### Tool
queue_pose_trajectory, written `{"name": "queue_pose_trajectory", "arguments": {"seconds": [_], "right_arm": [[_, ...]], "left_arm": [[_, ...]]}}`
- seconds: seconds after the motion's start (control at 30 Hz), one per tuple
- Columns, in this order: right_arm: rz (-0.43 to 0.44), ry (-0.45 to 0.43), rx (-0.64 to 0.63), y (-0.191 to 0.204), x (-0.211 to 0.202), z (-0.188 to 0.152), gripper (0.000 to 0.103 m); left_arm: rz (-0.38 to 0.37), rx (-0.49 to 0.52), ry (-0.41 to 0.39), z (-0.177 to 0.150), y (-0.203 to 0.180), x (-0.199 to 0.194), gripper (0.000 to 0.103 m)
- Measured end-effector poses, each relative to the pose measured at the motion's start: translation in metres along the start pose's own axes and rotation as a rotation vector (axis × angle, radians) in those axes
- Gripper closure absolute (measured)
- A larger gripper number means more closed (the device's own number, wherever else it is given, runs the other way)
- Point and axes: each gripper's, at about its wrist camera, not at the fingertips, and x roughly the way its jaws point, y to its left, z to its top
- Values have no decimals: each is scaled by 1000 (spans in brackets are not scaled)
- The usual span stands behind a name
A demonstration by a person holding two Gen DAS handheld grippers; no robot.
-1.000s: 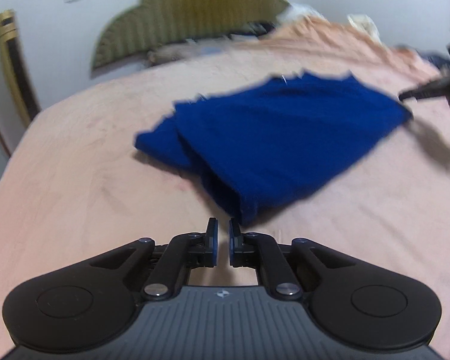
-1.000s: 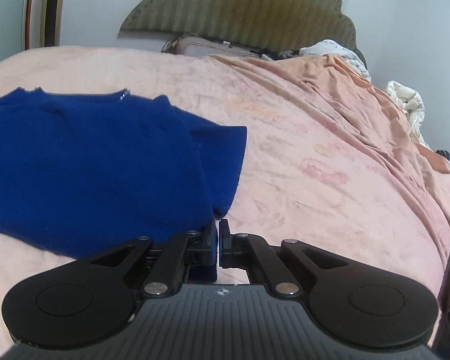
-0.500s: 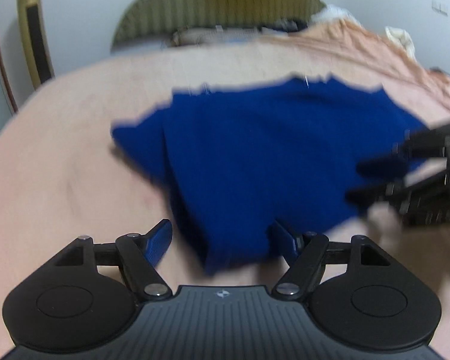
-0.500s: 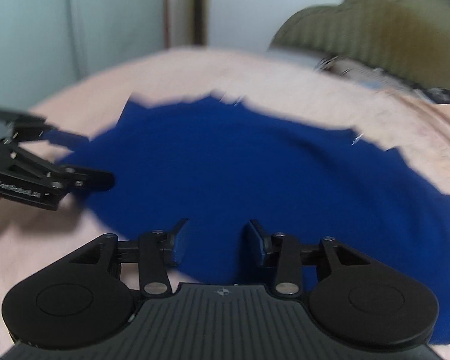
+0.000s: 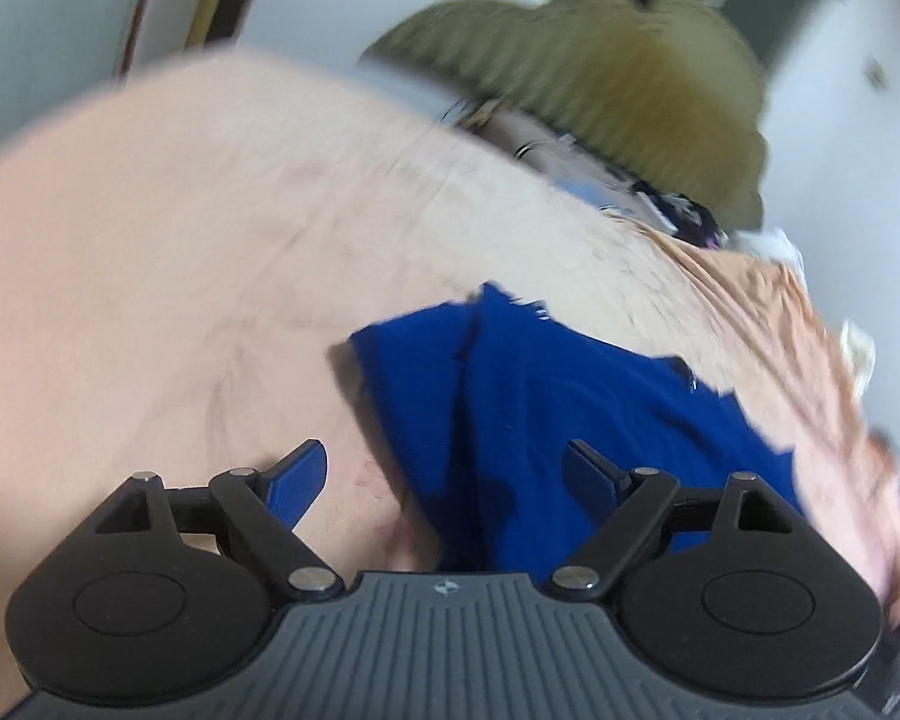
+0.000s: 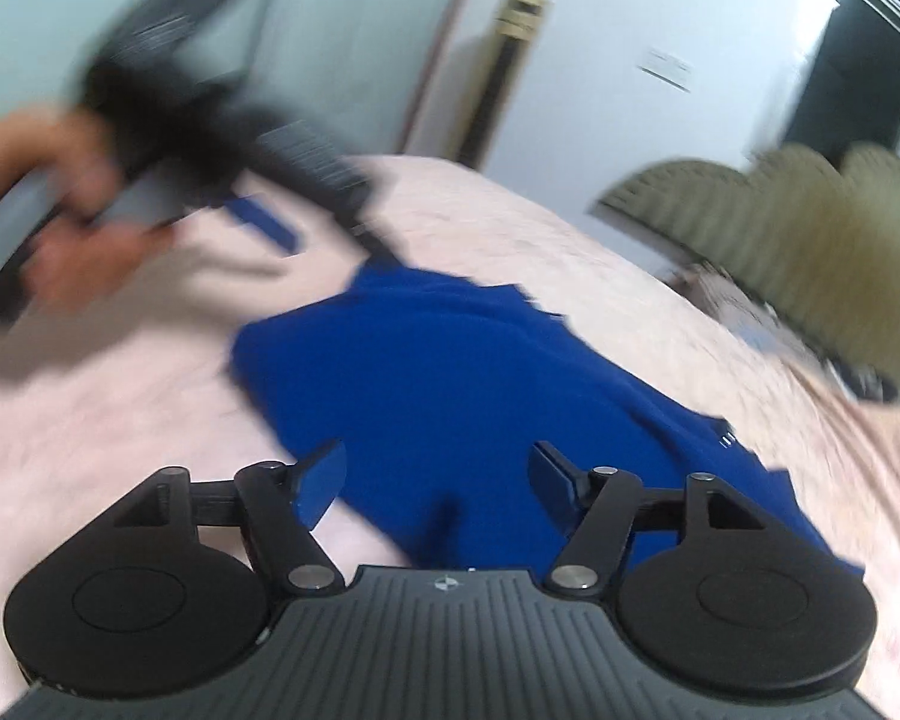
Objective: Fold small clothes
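Observation:
A small dark blue garment [image 5: 570,420] lies flat on the pink bedsheet [image 5: 180,270]; it also fills the middle of the right wrist view [image 6: 450,384]. My left gripper [image 5: 447,480] is open and empty, over the garment's near left edge. It also shows blurred at the upper left of the right wrist view [image 6: 258,180], held by a hand. My right gripper [image 6: 438,480] is open and empty, above the garment's near edge. Both views are blurred by motion.
An olive padded headboard [image 5: 600,90] stands at the far end of the bed, with pillows and crumpled bedding [image 5: 678,210] below it. White walls and a door frame [image 6: 510,60] lie beyond the bed's far side.
Both grippers opened from shut and swung in over the garment. The views tilted and the left gripper rose into the right wrist view.

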Motion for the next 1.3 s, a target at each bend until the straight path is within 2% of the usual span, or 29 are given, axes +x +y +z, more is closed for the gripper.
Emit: {"name": "queue_pose_trajectory", "arguments": {"seconds": [0.07,0.13,0.33,0.5,0.63,0.73,0.77,0.8,0.83,0.9,0.93,1.0,1.1,1.3], "right_arm": [[-8,20,-51,12,4,1,33],[-20,28,-86,26,12,4,33],[-123,-3,-183,53,43,12,33],[-194,-34,-235,65,69,22,35],[-192,-39,-226,64,87,33,43],[-186,-47,-242,64,97,37,53],[-178,-46,-248,65,99,37,61],[-168,-43,-249,65,101,38,69],[-160,-40,-246,64,103,38,73],[-146,-40,-235,64,104,38,85],[-138,-43,-227,63,103,38,87],[-127,-56,-202,59,100,39,92],[-116,-88,-175,50,90,39,94],[-159,-144,-151,34,59,31,95]], "left_arm": [[-54,-118,62,12,16,17,17],[-105,-174,94,21,25,30,17],[-218,-177,164,34,17,68,17],[-294,-199,172,46,13,95,14],[-298,-145,181,58,2,111,14],[-277,-100,173,64,-9,121,16],[-270,-97,174,65,-11,124,25],[-254,-88,176,67,-14,127,43],[-231,-78,190,68,-17,131,53],[-186,-66,196,70,-19,136,81],[-163,-69,205,71,-20,139,87],[-145,-74,202,70,-21,139,90],[-90,-27,174,67,-33,133,91],[10,79,103,69,-72,110,92]]}}
